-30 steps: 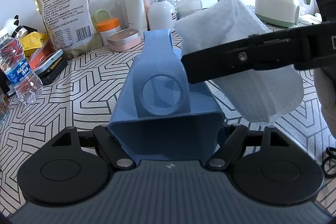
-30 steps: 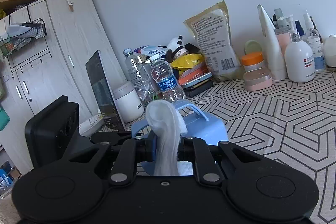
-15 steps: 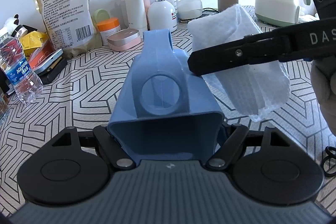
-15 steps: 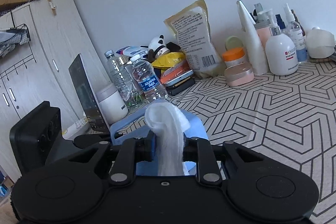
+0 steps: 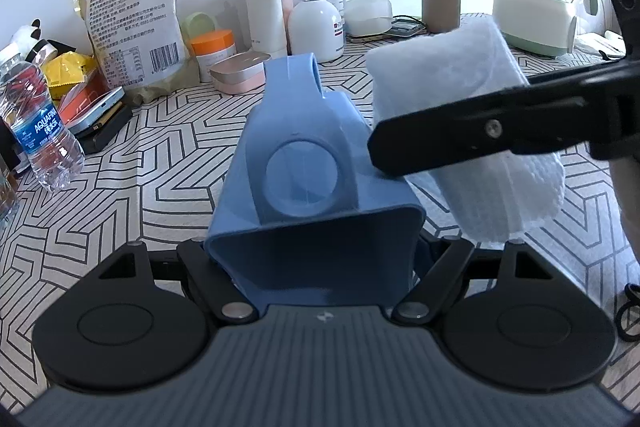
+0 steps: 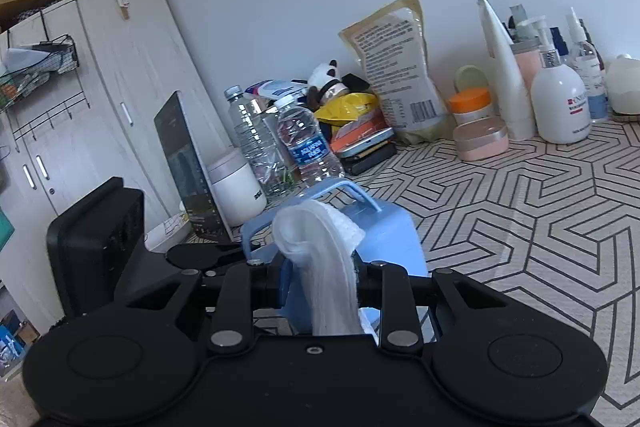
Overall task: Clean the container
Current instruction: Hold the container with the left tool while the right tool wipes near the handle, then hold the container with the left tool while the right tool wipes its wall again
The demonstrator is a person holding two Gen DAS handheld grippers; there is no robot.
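Blue container (image 5: 308, 195) clamped in left hand-held gripper (image 5: 316, 267) | right hand-held gripper (image 6: 320, 275) pinches cloth (image 6: 332, 267) alongside

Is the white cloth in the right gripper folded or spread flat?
Folded. The white cloth shows doubled layers with a rounded fold edge, pinched in the right gripper beside the blue container.
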